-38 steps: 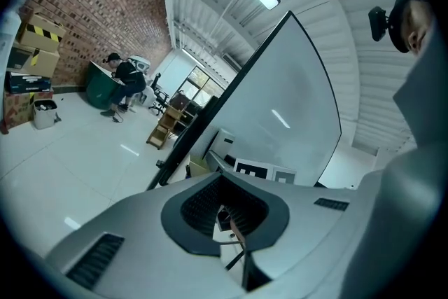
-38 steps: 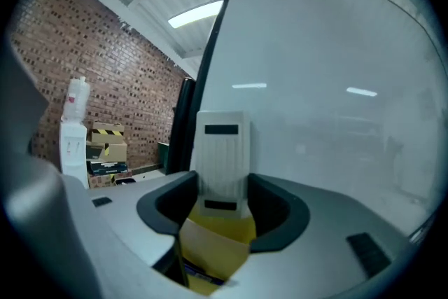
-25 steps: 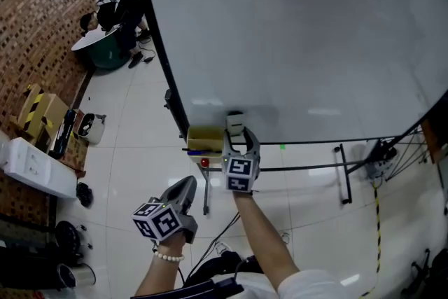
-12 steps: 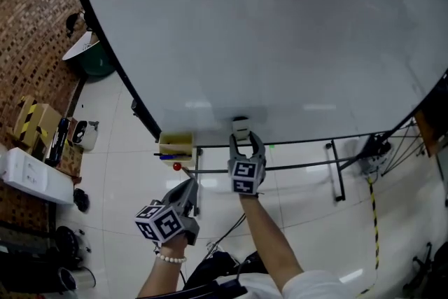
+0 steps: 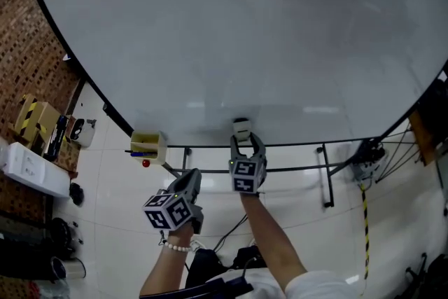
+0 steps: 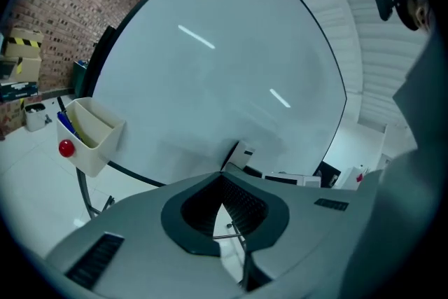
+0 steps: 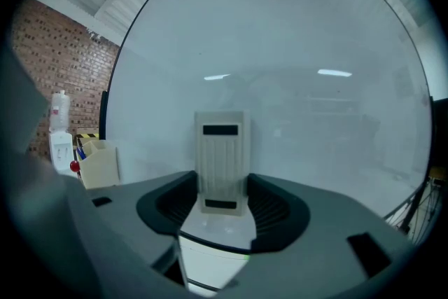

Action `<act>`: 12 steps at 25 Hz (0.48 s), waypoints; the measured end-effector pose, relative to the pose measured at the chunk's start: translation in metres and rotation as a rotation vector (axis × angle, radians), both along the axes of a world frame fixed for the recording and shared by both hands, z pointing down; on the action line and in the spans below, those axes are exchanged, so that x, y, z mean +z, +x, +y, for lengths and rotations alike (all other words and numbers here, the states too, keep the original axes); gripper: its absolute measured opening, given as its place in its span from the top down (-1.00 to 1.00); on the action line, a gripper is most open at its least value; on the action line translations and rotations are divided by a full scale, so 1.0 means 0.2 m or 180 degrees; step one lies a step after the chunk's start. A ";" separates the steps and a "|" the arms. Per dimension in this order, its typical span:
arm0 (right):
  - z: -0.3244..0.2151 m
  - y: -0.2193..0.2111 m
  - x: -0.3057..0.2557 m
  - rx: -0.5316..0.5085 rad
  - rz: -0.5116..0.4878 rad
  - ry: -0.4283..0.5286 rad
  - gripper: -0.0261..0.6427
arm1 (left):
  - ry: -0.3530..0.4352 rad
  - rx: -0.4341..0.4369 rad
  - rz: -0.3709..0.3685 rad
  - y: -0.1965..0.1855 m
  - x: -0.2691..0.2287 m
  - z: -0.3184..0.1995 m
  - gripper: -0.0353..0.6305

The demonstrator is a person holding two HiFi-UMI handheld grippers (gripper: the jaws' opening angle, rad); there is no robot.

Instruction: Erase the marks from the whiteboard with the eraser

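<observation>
The right gripper (image 5: pixel 243 141) pinches only the lower end of the pale ribbed plastic eraser (image 5: pixel 241 128) at the large glossy whiteboard's (image 5: pixel 245 31) bottom edge, so a hard press could lever it loose, while the left gripper (image 5: pixel 190 178) hangs low, jaws together on nothing.

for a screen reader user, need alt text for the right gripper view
The right gripper holds a beige ribbed rectangular eraser upright in front of a wide whiteboard. A cream plastic pen holder hangs at the board's left edge, near a brick wall.
</observation>
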State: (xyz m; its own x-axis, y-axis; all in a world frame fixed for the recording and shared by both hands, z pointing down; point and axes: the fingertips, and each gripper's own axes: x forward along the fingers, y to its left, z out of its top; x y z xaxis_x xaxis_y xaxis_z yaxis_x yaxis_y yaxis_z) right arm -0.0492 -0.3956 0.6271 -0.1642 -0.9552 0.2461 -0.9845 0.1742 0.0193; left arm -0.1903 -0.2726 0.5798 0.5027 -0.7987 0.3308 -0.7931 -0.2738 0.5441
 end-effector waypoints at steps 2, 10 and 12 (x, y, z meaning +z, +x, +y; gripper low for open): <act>0.00 0.10 0.00 0.0015 -0.0027 -0.0041 0.16 | -0.0018 -0.0056 -0.0183 0.11 0.01 -0.03 0.90; 0.03 0.50 -0.01 0.0258 -0.0204 -0.0188 0.16 | -0.0108 0.0321 -0.0481 0.58 0.06 -0.16 0.90; 0.04 0.59 -0.01 0.0338 -0.0223 -0.0160 0.16 | -0.0128 0.0472 -0.0464 0.68 0.09 -0.18 0.90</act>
State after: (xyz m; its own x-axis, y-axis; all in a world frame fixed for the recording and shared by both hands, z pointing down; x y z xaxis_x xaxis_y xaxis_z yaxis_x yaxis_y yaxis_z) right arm 0.0691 -0.3881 0.6253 -0.0814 -0.9549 0.2855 -0.9961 0.0680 -0.0564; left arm -0.0543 -0.3093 0.5979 0.5584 -0.7041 0.4385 -0.8167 -0.3740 0.4395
